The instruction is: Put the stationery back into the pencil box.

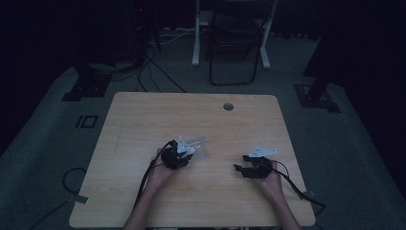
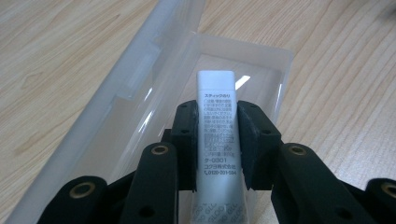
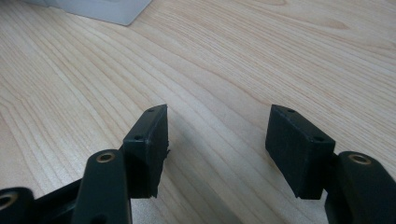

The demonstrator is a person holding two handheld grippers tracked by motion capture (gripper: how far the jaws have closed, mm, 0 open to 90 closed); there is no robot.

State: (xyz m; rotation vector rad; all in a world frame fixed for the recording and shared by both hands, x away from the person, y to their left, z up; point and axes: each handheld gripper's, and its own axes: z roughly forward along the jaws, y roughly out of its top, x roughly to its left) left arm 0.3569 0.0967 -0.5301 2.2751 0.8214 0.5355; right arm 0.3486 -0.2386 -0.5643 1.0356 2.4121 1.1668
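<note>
A white glue stick [image 2: 215, 126] with printed black text is clamped between the black pads of my left gripper [image 2: 215, 109]. It hangs over the inside of an open clear plastic case [image 2: 116, 112], whose lid stands off to the left. From above, the left gripper [image 1: 178, 154] sits at the table's middle, right against the clear case [image 1: 197, 148]. My right gripper [image 1: 245, 167] rests to the right, apart from the case. In the right gripper view its jaws [image 3: 217, 135] stand wide apart over bare wood with nothing between them.
The light wooden table [image 1: 143, 120] has a round cable hole [image 1: 228, 106] near its far edge. A corner of the clear case [image 3: 100, 10] shows at the top left of the right gripper view. A chair and a desk frame stand on the dark floor beyond.
</note>
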